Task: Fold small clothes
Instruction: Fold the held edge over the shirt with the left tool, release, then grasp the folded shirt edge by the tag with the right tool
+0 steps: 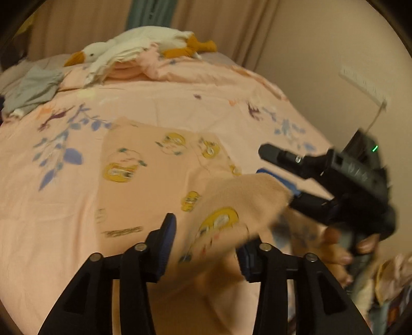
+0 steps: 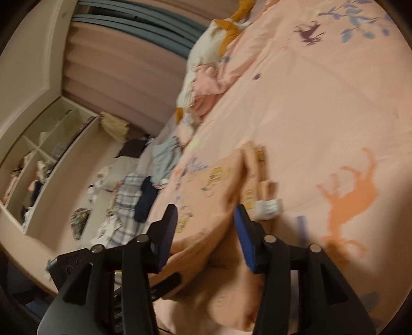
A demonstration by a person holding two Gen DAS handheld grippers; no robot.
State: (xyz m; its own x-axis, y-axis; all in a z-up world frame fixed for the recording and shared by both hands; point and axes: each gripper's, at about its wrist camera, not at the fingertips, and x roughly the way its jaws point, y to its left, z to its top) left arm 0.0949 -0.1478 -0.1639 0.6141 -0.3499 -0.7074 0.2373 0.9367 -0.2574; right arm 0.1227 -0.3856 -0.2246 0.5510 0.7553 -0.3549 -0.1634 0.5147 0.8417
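Peach printed garment [image 1: 159, 165], light and limp, on the bed [image 1: 64, 232]; grip at hems; left gripper [image 1: 206, 244] and right gripper [image 2: 206, 239] fingers spread around its near folds.

Beige curtains [image 1: 226, 23], open shelving [image 2: 38, 159], pink-sheeted bed [image 1: 167, 103], dim warm light

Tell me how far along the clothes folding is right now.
Early, by the look of it. No finished pile is visible. In hand: the peach cartoon-print garment lies spread on the bed, one corner lifted and turned over between the open left gripper and open right gripper. Left: the grey garment and clothes heaped by the bed.
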